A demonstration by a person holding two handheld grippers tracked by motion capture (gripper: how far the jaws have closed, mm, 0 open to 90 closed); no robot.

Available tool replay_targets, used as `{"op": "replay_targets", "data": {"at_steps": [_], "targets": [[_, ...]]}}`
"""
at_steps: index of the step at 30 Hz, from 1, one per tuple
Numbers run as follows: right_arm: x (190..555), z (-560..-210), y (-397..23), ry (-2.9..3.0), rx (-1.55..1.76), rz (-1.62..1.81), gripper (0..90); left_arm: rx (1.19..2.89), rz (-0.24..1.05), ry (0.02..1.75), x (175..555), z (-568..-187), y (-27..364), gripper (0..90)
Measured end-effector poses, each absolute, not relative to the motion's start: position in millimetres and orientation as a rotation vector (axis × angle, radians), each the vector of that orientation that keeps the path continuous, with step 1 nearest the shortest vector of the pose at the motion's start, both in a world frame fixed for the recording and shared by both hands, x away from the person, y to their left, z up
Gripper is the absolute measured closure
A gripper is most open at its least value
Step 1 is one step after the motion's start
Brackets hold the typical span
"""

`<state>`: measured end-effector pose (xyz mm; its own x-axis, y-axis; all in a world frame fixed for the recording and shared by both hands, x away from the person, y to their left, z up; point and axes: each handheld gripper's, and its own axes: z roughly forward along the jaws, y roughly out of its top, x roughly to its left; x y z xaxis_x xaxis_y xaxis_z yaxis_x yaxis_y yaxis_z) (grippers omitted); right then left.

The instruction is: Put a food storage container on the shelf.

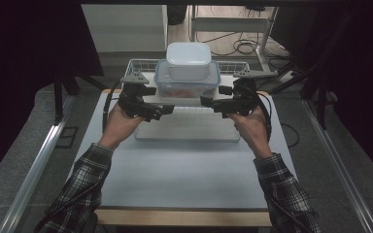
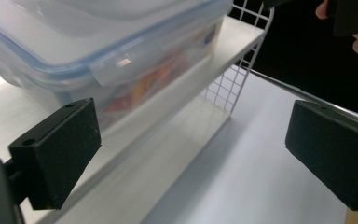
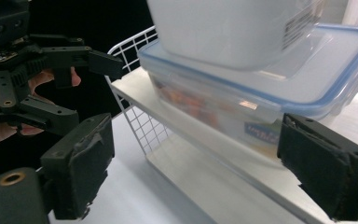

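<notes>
A clear box with a blue-rimmed lid [image 1: 187, 86] [image 2: 121, 70] [image 3: 261, 93] holds orange-red contents and stands on the upper board of a white wire rack [image 1: 141, 64] [image 2: 242, 44] [image 3: 133, 86]. A white opaque tub [image 1: 188, 59] [image 3: 223, 28] is stacked on its lid. My left gripper [image 1: 159, 101] [image 2: 191, 149] is open at the rack's front left, its pads bare. At the front right my right gripper [image 1: 214, 96] [image 3: 193, 172] is open too, nothing between its pads. Both point inward toward the clear box without touching it. The left gripper [image 3: 70, 70] also appears in the right gripper view.
The rack's lower tray [image 1: 187, 132] reaches forward under both grippers. The white table [image 1: 184, 170] lies bare in front of it. Dark curtains hang at both sides, and cables and metal frames lie on the floor behind.
</notes>
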<state>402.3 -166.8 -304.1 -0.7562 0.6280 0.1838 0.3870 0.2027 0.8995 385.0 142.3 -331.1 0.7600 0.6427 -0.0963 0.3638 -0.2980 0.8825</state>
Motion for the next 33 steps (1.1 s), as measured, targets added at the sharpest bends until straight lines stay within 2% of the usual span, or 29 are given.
{"op": "replay_targets", "data": {"at_steps": [14,33], "targets": [[380,-325,-166,2.28,0.871,1.546,3.9,1.963,0.322,0.741,365,-362,135,2.6],[358,-360,-166,2.342,0.859,1.496,3.4,1.967,0.33,0.77,341,-398,145,3.4]]}}
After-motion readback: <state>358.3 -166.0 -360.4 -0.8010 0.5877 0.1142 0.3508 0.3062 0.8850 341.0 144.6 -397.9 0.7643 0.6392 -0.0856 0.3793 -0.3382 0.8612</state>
